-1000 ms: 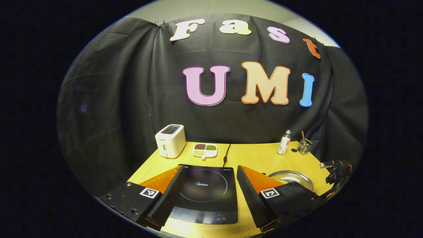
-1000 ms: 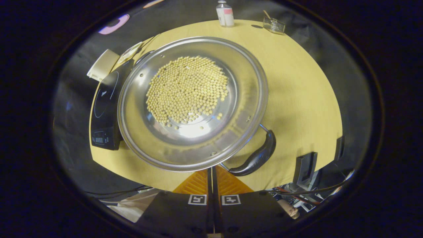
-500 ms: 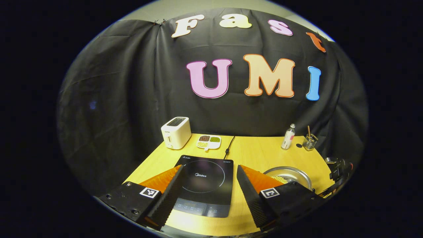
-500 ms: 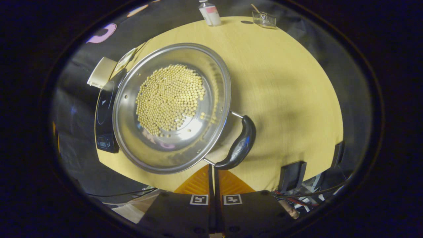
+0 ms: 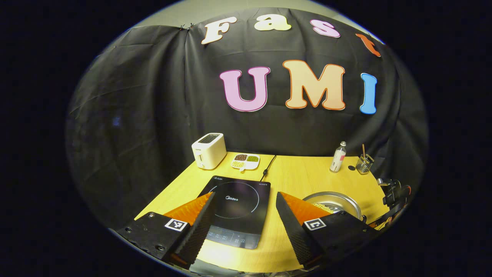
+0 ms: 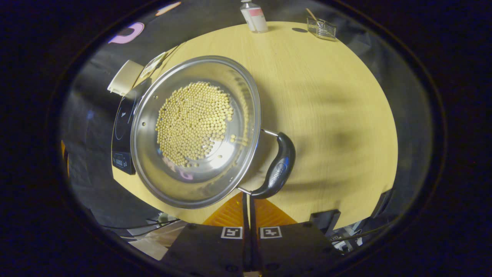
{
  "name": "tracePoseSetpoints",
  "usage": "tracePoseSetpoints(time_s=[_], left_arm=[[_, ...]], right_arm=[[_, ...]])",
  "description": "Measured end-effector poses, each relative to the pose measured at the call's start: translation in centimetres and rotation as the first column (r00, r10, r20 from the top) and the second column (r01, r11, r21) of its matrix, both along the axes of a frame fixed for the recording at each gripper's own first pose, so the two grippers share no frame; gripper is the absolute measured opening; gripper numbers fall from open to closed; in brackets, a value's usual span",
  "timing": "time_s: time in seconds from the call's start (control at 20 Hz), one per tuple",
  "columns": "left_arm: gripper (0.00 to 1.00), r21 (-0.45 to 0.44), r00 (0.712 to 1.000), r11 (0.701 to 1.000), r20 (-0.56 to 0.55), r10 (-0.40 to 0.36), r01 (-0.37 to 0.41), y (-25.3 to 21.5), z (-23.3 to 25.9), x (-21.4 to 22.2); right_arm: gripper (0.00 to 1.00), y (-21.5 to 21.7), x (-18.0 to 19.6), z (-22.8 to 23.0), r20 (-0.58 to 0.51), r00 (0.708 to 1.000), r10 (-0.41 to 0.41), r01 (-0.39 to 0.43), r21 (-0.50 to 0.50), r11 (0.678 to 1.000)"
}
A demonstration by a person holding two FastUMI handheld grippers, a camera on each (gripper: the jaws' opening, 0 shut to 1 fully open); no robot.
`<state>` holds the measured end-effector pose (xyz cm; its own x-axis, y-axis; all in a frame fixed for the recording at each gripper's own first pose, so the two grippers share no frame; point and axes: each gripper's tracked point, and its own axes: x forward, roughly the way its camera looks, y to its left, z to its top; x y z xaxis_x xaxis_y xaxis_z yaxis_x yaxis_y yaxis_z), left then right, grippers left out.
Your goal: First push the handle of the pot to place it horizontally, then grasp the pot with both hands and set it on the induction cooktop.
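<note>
Steel pot [image 6: 196, 130], centre-left of the right gripper view, on the tabletop [image 6: 330, 107], just beside the induction cooktop [image 6: 122, 127]. A loose layer of pale beans [image 6: 194, 123] covers its bottom. Judged rigid, slick-walled and fairly weighty; a tilt would send the beans rolling. Best holds: the near loop handle [image 6: 278, 165] and whatever sits opposite, hidden here.

Right gripper [image 6: 248, 206] clenched, empty, tips at the handle's lower end; touching or not, can't tell.

Left gripper [image 5: 242, 227] released, jaws wide, lower frame, over the cooktop's near edge.
</note>
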<state>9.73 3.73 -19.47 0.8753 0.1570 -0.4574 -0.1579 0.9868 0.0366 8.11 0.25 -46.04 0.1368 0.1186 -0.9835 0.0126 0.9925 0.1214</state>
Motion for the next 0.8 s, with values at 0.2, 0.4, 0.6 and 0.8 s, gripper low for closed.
tracePoseSetpoints(time_s=[0.2,0.4,0.6,0.8], left_arm=[[0.95,-0.018,0.999,0.999,-0.019,0.03,-0.03,-0.9,-1.0,-0.4],[0.95,-0.022,0.997,0.998,-0.045,0.057,-0.058,-1.5,-1.9,-0.4],[0.95,-0.023,0.995,0.996,-0.056,0.082,-0.083,-2.3,-2.6,-0.5],[0.95,-0.027,0.992,0.994,-0.084,0.099,-0.101,-2.8,-3.8,-0.8]], right_arm=[[0.02,-0.6,1.6,-0.4,-0.007,1.0,0.018,-0.019,-0.003,1.0],[0.02,-1.4,3.0,-0.4,-0.009,1.0,0.03,-0.03,-0.01,0.999],[0.02,-2.1,4.0,-0.2,-0.012,0.999,0.053,-0.053,-0.014,0.998],[0.02,-2.4,5.6,-0.4,-0.016,0.998,0.062,-0.062,-0.021,0.998]])
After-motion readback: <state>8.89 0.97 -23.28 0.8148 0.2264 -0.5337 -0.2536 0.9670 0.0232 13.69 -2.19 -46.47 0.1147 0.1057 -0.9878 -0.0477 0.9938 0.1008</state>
